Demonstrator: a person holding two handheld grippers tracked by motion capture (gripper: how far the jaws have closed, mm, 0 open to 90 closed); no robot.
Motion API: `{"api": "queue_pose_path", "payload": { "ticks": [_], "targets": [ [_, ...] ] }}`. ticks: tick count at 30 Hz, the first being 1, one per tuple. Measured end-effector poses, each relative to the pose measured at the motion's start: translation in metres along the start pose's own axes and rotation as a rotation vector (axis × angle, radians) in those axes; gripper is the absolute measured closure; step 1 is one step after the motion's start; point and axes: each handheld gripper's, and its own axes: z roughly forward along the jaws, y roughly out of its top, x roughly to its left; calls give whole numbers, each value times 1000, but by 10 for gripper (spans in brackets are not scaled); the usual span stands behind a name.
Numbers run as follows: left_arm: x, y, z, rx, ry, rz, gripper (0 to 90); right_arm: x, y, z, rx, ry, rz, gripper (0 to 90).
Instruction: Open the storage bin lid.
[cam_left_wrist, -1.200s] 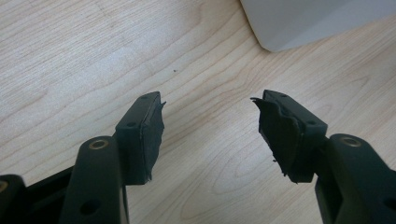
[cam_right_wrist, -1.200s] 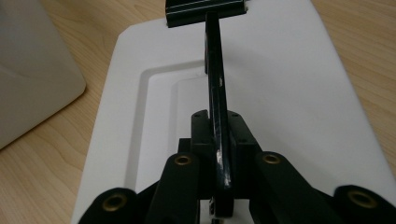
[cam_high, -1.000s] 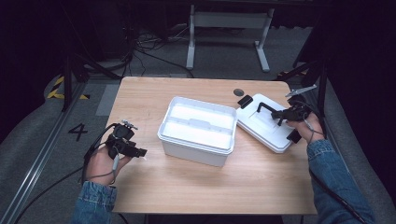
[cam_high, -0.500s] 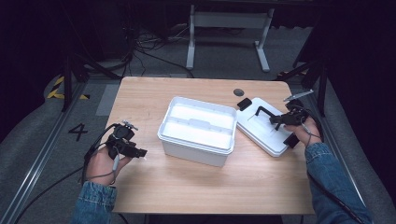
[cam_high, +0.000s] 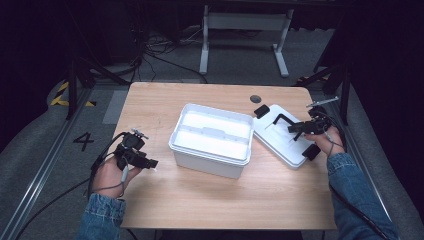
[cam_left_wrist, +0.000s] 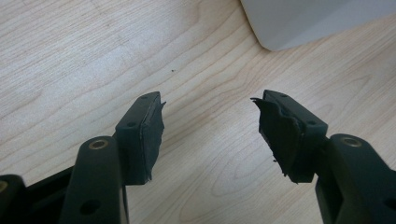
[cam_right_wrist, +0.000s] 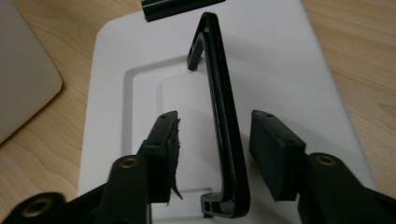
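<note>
Pulled slightly back since a second ago, my right gripper (cam_right_wrist: 212, 135) straddles the lid's black handle (cam_right_wrist: 222, 116) with jaws apart, while my left gripper (cam_left_wrist: 210, 123) hovers open and empty over the wooden table (cam_left_wrist: 70, 56).

A wooden table (cam_high: 210, 200) carries a white tub (cam_high: 212, 140) and lid (cam_high: 280, 140).

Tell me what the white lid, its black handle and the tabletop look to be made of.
The flat white rectangular lid looks like matte moulded plastic, given its smooth recessed panel. Its raised black bar handle seems glossier hard plastic, catching light along its edge. The light wooden table shows wood grain, though it may be laminate or veneer.
</note>
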Motion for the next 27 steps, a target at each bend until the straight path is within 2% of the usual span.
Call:
{"api": "queue_pose_path", "payload": {
  "ticks": [4,8,12,14,18,20,27],
  "targets": [
    [-1,0,1,-1,-6,0,404,2,3,-9,-18,-14,-7,426],
    [-1,1,0,0,-2,-1,404,9,8,-22,-48,-24,-33,427],
    [-2,-1,0,-1,-4,-12,404,22,12,-36,-72,-16,-70,427],
    [-2,-2,-1,-1,0,-4,404,29,13,-43,-80,-13,-93,428],
    [-3,-2,-2,-2,3,-5,404,38,13,-50,-86,-8,-119,428],
    [-3,-3,-2,-5,-3,-7,404,49,13,-58,-94,4,-144,428],
    [-4,-5,-2,-2,0,-6,404,72,8,-69,-98,36,-201,428]
  ]
}}
